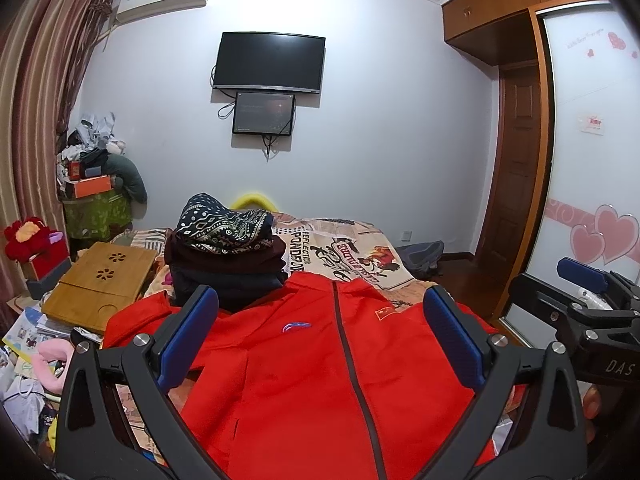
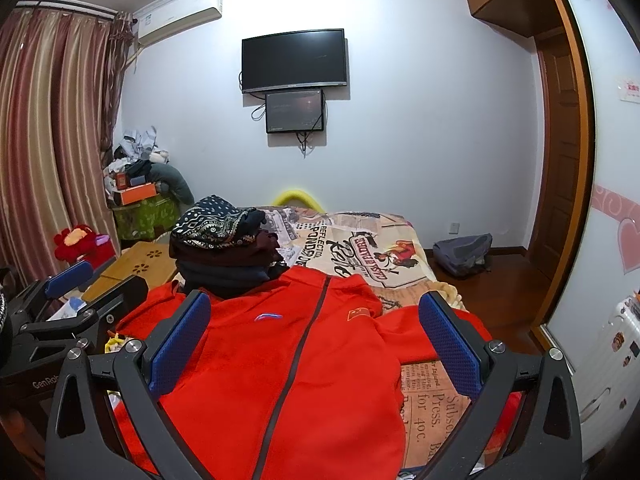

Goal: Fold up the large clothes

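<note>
A red zip-up jacket [image 1: 304, 376] [image 2: 280, 360] lies front-up on the bed, zipper closed, collar toward the far end, sleeves spread to both sides. My left gripper [image 1: 320, 320] hovers over its chest, open, blue pads wide apart with nothing between them. My right gripper [image 2: 316, 316] also hangs open above the jacket, a little to the right, over the right sleeve. Each gripper shows at the edge of the other's view: the right gripper [image 1: 584, 280] at right, the left gripper [image 2: 68, 280] at left. Behind the collar stands a stack of folded dark clothes [image 1: 228, 252] [image 2: 224, 248].
The bed has a newspaper-print cover [image 2: 424, 404]. A bamboo lap tray [image 1: 100, 284] and clutter lie on the left, with curtains [image 2: 48, 140] beyond. A wardrobe [image 1: 592, 140] and wooden floor are on the right, with a grey bag [image 2: 464, 254] on the floor.
</note>
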Demonstrator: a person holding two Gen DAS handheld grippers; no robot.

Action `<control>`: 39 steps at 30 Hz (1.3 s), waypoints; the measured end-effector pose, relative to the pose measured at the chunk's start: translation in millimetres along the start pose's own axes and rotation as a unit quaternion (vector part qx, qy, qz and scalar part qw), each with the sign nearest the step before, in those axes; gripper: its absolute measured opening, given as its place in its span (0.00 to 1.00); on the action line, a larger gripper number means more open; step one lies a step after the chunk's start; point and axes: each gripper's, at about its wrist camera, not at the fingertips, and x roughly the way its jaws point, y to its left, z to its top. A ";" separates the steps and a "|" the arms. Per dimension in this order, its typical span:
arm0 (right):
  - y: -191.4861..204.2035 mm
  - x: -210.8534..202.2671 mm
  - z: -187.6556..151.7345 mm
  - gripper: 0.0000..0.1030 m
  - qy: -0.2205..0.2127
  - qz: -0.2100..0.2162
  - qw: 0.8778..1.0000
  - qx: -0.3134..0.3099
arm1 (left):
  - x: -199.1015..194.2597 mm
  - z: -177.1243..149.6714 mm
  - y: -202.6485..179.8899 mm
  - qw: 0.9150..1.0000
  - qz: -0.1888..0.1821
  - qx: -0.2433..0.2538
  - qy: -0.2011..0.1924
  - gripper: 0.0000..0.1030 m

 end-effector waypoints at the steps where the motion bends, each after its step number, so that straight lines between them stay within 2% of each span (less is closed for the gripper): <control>1: 0.1 0.0 0.2 1.00 0.000 0.000 1.000 0.000 | 1.8 0.9 -3.8 1.000 0.001 0.001 0.000 1.00; 39: 2.3 1.8 -2.9 1.00 0.006 0.000 1.000 -0.001 | 6.7 1.4 -3.8 1.000 0.002 0.000 0.004 1.00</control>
